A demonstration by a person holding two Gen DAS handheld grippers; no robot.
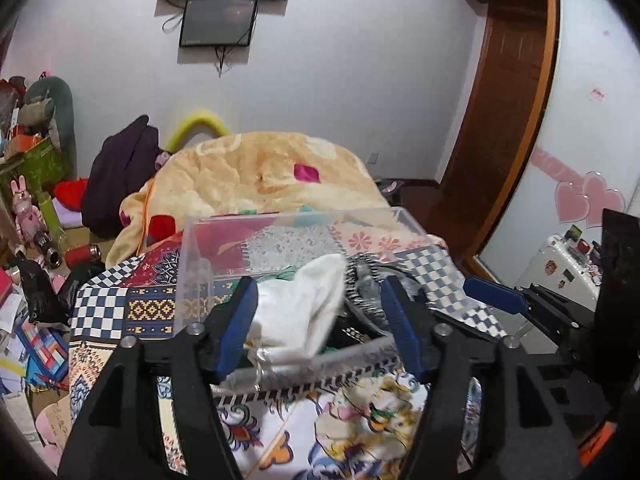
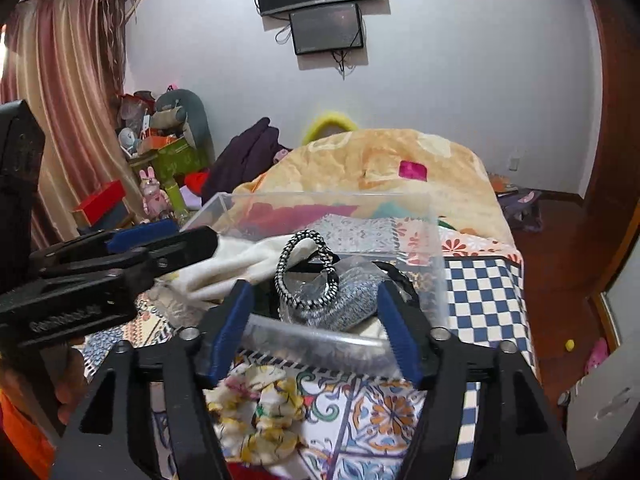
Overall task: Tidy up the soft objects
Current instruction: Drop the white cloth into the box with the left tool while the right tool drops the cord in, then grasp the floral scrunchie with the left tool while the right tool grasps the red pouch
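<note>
A clear box (image 1: 224,248) sits on a bed with a patterned cover (image 1: 116,312). Soft things lie inside the box.

The left gripper (image 1: 320,320) has its blue fingers (image 1: 240,320) spread wide, and they grip nothing. A white cloth (image 1: 308,308) lies in the box. In the left view it shows in the gap, close to the left finger. I cannot tell if the finger touches it. More to the right in the box lies a black and white cord (image 1: 360,292), near the right finger.

The right gripper (image 2: 316,324) is also wide open and grips nothing. Its fingers (image 2: 400,328) hang just in front of the box's near wall (image 2: 316,340). The black and white cord (image 2: 308,272) stands up in a loop in the box, between the two fingers and a bit past their tips. Beside the loop lies a gray shiny bundle (image 2: 348,304). The white cloth (image 2: 240,264) lies to the left of the loop, and the left gripper (image 2: 120,264) reaches over it from the side.

In front of the box, on the cover, lies a flowery scrunchie (image 2: 260,412). It is low between the right gripper's fingers, nearer to the camera than the tips.

A fluffy yellow blanket (image 2: 380,168) is piled up behind the box.
</note>
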